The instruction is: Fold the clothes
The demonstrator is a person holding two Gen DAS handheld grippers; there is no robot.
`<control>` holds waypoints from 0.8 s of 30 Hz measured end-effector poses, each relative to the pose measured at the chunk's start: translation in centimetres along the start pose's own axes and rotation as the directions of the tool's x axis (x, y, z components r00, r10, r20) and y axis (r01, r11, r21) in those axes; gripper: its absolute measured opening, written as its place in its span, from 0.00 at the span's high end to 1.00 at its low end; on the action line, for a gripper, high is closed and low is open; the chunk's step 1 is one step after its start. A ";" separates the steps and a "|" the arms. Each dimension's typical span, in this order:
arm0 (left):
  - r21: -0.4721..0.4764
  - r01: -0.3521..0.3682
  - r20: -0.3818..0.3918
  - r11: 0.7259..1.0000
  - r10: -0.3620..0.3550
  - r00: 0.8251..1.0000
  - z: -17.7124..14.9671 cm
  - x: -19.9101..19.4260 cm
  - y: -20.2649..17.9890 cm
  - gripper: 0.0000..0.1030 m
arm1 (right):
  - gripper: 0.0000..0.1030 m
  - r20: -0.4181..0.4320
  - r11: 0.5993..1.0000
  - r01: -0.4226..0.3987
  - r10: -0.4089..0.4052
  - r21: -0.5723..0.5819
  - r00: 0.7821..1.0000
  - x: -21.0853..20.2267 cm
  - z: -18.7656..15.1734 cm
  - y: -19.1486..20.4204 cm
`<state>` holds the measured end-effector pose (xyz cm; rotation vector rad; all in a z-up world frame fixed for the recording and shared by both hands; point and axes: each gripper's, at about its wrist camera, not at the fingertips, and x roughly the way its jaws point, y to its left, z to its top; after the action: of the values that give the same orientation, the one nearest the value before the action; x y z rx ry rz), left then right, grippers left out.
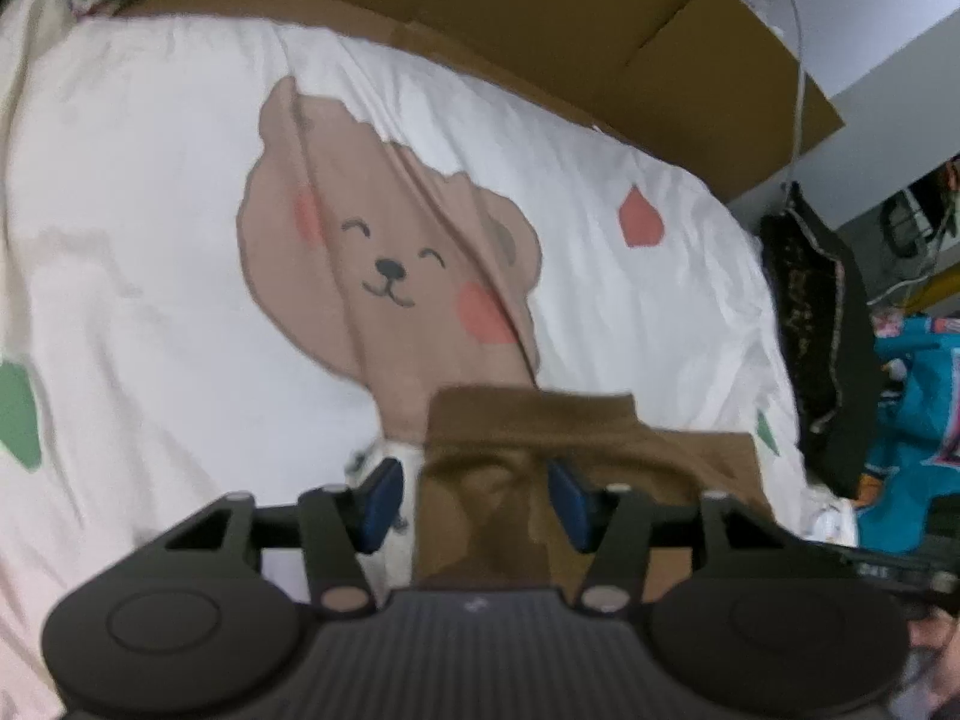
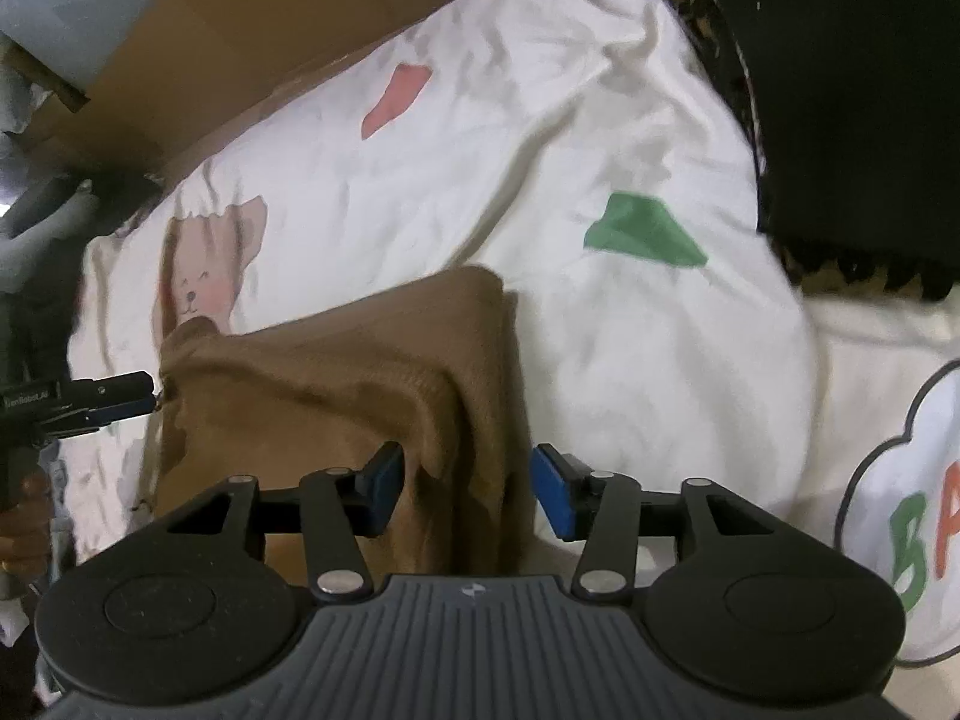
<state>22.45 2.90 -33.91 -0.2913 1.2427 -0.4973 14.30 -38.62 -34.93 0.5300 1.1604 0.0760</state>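
Around me lies a white bedsheet (image 1: pixel 150 192) printed with a brown bear (image 1: pixel 384 240), red and green patches, and letters at the right edge of my right view. Brown cardboard (image 1: pixel 540 18) stands along its far side. A black fringed cloth (image 2: pixel 840 90) covers the sheet's far right corner, and a teal garment (image 1: pixel 918 396) shows beyond it in my left view only. Nothing lies between either gripper and the cloth.

The brown garment (image 2: pixel 360 372) lies on the sheet, folded into a rough rectangle. In my right view its long axis runs left to right, the far right corner raised into a peak and the top layer rumpled.

My left gripper (image 1: pixel 477 495) has its 2 blue pads part open, a bunched fold of the brown fabric between them; the right pad is at the cloth, the left one stands off it. My right gripper (image 2: pixel 462 489) is likewise part open, straddling the garment's right edge, with its right pad clear of the fabric.

Only my right view shows the left gripper from outside, its tip at the garment's left corner, and the whole width of the fold. Only my left view shows the bear's full face.
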 end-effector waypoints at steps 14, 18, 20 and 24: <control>-0.090 0.067 -0.054 0.994 -0.072 0.996 -1.3 2.5 1.9 0.34 | 0.56 -0.006 1.000 0.000 0.000 0.001 1.000 1.7 -0.7 -0.1; -0.099 0.073 -0.053 0.992 -0.078 0.996 -0.8 2.6 1.8 0.62 | 0.74 0.022 0.996 0.036 -0.035 -0.081 0.999 1.1 -0.8 1.8; -0.102 0.089 -0.027 0.991 -0.092 0.995 -0.6 2.0 1.7 0.72 | 0.77 0.049 0.987 0.071 -0.065 -0.146 0.997 0.5 -1.2 3.1; -0.065 0.106 0.012 0.992 -0.105 0.994 -0.4 0.7 1.2 0.71 | 0.78 0.107 0.969 0.115 -0.094 -0.217 0.990 -0.9 -2.0 4.7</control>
<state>22.43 3.57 -35.14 -0.4162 1.2415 -0.5456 13.15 -34.03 -32.69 0.2705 1.0676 0.0875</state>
